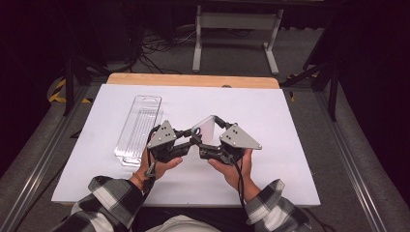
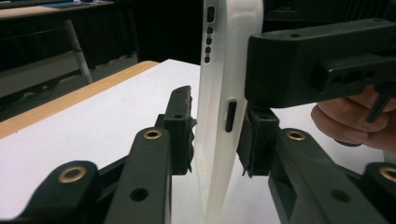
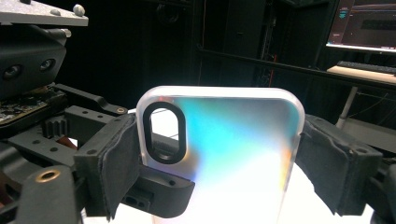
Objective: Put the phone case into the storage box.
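Here we hold one phone case (image 3: 224, 154) upright above the desk (image 1: 290, 125), right tongs (image 3: 219, 163) clamping its side edges, left tongs (image 2: 217, 135) closed across its thickness, clear packaging tray (image 1: 139, 128) well apart leftward.

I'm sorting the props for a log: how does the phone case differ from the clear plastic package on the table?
The phone case is frosted with an iridescent sheen; the clear plastic package is see-through and ribbed. The case is held up off the table between the two tools; the package lies flat on the white board, left of the hands. The package is longer and narrower. Both are translucent plastic.
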Available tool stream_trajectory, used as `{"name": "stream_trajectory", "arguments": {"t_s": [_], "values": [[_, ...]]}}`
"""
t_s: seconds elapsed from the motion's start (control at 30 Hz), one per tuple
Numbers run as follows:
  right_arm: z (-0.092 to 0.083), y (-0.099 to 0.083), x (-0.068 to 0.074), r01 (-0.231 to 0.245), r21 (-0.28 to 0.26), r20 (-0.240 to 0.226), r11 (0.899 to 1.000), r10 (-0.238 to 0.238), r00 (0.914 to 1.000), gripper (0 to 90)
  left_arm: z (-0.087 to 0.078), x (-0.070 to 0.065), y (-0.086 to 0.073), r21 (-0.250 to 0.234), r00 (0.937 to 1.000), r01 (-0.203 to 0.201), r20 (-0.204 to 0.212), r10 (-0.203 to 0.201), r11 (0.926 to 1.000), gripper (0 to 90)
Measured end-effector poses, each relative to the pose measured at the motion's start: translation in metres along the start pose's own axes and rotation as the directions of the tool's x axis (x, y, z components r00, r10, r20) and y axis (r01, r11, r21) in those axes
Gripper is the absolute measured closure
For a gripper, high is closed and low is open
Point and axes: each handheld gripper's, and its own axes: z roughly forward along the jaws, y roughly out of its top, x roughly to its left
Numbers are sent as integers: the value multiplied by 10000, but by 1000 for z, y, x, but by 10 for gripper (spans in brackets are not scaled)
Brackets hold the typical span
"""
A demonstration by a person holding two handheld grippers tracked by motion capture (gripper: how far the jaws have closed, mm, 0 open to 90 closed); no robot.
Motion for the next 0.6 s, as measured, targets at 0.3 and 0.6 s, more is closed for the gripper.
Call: {"name": "stream_trajectory", "arguments": {"t_s": [0.3, 0.6], "values": [[0, 0, 1, -33, 22, 25, 10000, 33, 10000, 180, -2, 1, 1, 38, 9998, -195, 12, 195, 9998, 742], [-1, 0, 3, 40, 82, 135, 10000, -42, 9999, 220, -3, 2, 1, 61, 9994, -222, -247, 223, 9997, 775]]}}
